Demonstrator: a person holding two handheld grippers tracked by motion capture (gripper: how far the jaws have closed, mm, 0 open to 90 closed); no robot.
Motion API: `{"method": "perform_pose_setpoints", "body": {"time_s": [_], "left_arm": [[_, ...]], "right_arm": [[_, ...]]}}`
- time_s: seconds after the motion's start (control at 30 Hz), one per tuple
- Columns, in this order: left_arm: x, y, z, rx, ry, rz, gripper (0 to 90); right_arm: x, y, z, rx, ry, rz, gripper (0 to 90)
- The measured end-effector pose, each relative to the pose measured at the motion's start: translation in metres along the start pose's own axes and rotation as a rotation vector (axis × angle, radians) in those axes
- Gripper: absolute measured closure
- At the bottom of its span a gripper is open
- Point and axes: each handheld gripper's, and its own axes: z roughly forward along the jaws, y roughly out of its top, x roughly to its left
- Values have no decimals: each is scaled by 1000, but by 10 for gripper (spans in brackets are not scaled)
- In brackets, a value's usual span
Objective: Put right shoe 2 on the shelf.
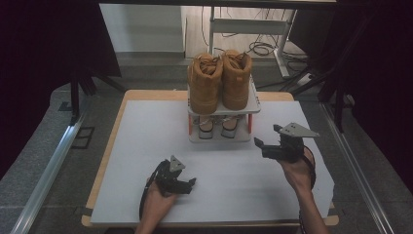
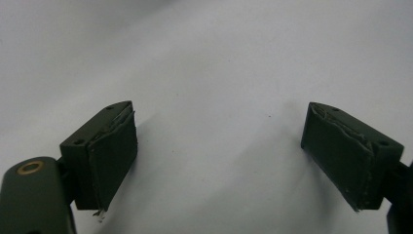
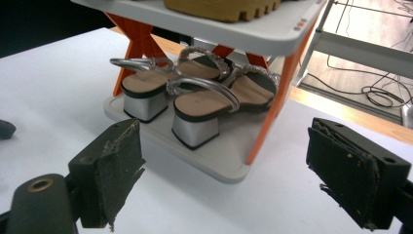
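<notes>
Right now my right gripper (image 3: 221, 165) hangs spread before the rack (image 3: 229, 161), facing the sandals (image 3: 195, 105) on its lower shelf; left gripper (image 2: 219, 156) spread over bare bench (image 2: 219, 58). Driving in crooked could snag an orange leg (image 3: 277, 97)

We see tan suede-like matt boots (image 1: 219, 80) atop the smooth white plastic rack (image 3: 229, 161), w/ glossy silver-heeled sandals (image 3: 195, 105) on its lower shelf.
</notes>
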Motion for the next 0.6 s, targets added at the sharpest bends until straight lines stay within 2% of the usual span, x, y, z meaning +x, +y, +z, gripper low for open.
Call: {"method": "perform_pose_setpoints", "body": {"time_s": [0.33,0.6], "left_arm": [[0,0,0,2,-1,3,132],[0,0,0,0,0,-3,132]], "right_arm": [[-9,-21,-7,38,-13,27,97],[-13,-41,-11,86,-24,30,68]]}}
